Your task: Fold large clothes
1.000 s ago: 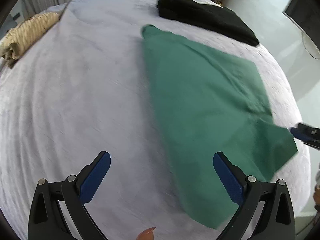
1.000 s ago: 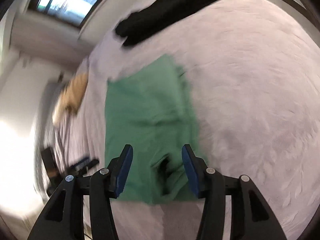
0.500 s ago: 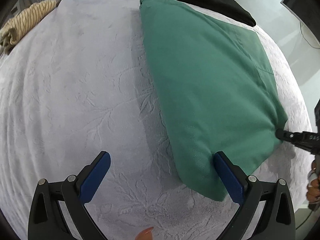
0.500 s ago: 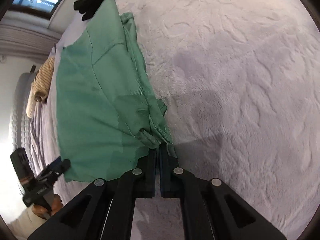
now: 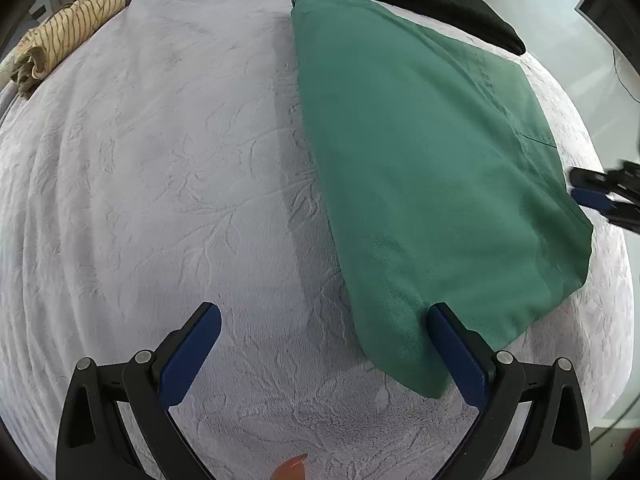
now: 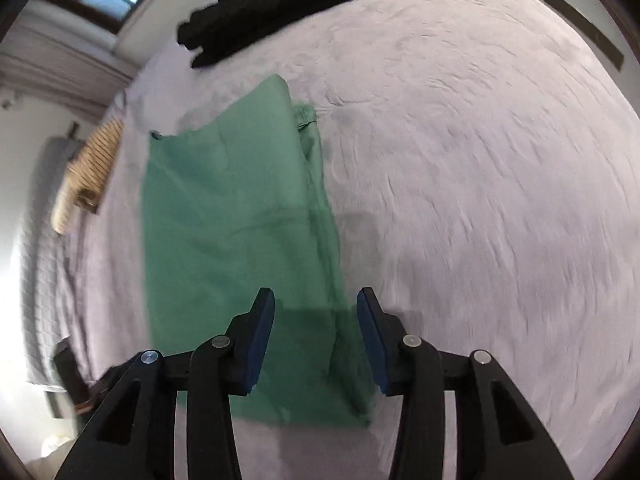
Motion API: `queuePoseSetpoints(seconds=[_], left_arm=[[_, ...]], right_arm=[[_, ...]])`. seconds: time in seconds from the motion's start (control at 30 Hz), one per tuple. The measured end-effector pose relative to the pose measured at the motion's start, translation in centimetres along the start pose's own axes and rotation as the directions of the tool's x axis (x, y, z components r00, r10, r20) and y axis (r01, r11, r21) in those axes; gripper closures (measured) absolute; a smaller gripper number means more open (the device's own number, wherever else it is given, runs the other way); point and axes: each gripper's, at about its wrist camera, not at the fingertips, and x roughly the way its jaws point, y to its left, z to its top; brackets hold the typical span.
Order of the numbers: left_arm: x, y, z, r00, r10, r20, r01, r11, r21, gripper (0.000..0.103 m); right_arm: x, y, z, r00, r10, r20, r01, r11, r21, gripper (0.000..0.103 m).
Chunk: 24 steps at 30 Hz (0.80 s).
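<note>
A green garment (image 5: 420, 168) lies folded lengthwise on the pale bed cover (image 5: 160, 180); it also shows in the right wrist view (image 6: 236, 224). My left gripper (image 5: 324, 344) is open and empty, hovering at the garment's near left corner, with its right finger over the cloth edge. My right gripper (image 6: 316, 328) is open and empty above the garment's near right edge. It also shows at the right edge of the left wrist view (image 5: 600, 196), beside the cloth's right corner.
A folded black garment (image 5: 432, 4) lies at the far end of the bed, also in the right wrist view (image 6: 280, 4). A striped tan garment (image 5: 64, 40) lies at the far left edge. The floor (image 5: 592, 40) drops off beyond the bed's right side.
My right gripper, shut on the green garment's right corner half a second ago, has opened and let it go, then lifted back. The cloth now lies flat. My left gripper stayed open and edged closer.
</note>
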Motion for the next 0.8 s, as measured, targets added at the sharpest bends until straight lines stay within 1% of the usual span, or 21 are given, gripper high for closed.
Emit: queuePoseSetpoints(seconds=[0.03,0.07,0.1,0.17,0.23,0.27,0.33,0.4,0.43,0.5,0.57,0.63,0.7,0.73,0.8], left_arm=[[0.1,-0.2,0.2,1.0,0.0,-0.001,0.0,1.0,-0.001,0.0],[0.1,-0.1,0.2,1.0,-0.002,-0.003,0.002,1.0,-0.004,0.0],[0.1,-0.2,0.2,1.0,-0.005,-0.003,0.005,1.0,-0.005,0.0],[0.0,-0.2,0.2,1.0,-0.009,-0.002,0.009,1.0,-0.003,0.0],[0.0,-0.3,0.2,1.0,-0.011,-0.003,0.011,1.0,0.007,0.0],[0.1,-0.3,0.2,1.0,-0.013,-0.004,0.013,1.0,0.009,0.0],[0.0,-0.5,0.3,1.0,-0.005,-0.008,0.005,1.0,0.013,0.0],[-0.1,-0.6,0.3,1.0,0.007,-0.008,-0.007,1.0,0.019,0.0],[0.0,-0.7,0.4,1.0,0.012,-0.008,-0.012,1.0,0.021,0.0],[0.0,-0.6,0.5,1.0,0.01,-0.013,-0.01,1.0,0.013,0.0],[0.1,-0.6,0.5,1.0,0.01,-0.018,-0.01,1.0,0.003,0.0],[0.0,-0.7,0.5,1.0,0.022,-0.02,-0.022,1.0,0.002,0.0],[0.0,-1.0,0.6,0.999,0.04,-0.026,-0.04,0.999,0.003,0.0],[0.0,-1.1,0.6,0.998,0.049,-0.033,-0.049,0.999,0.003,0.0],[-0.1,-1.4,0.8,0.997,0.061,-0.047,-0.061,0.998,0.002,0.0]], right_arm=[[0.9,0.1,0.4,1.0,0.001,-0.015,-0.001,1.0,0.008,0.068],[1.5,0.2,0.7,1.0,0.003,-0.03,-0.003,1.0,0.01,0.093],[1.6,0.4,0.9,0.999,-0.029,-0.026,0.029,1.0,-0.005,0.095],[1.8,1.0,1.1,0.997,-0.081,-0.008,0.081,0.996,-0.041,0.097],[2.8,0.6,1.4,0.993,-0.114,-0.018,0.113,0.992,-0.053,0.097],[3.5,0.1,1.8,0.993,-0.116,-0.032,0.115,0.993,-0.034,0.097],[3.6,-0.5,1.9,0.995,-0.094,-0.036,0.094,0.996,0.003,0.097],[2.5,-0.9,1.6,0.998,-0.067,-0.021,0.067,0.997,0.046,0.097],[1.7,-0.9,1.4,0.998,-0.069,-0.009,0.069,0.996,0.053,0.097],[-0.6,-0.8,0.4,0.997,-0.077,0.031,0.076,0.996,0.05,0.097],[-3.0,-0.3,-1.2,0.997,-0.022,0.072,0.02,0.999,0.037,0.097],[-4.1,0.3,-2.8,0.996,0.004,0.084,-0.004,1.0,0.002,0.097],[-4.2,0.6,-4.4,0.997,0.027,0.066,-0.026,1.0,-0.016,0.097],[-3.7,0.7,-4.9,0.999,0.021,0.05,-0.02,1.0,-0.015,0.097],[-2.1,-0.5,-5.9,0.998,-0.055,-0.001,0.055,0.998,0.019,0.097]])
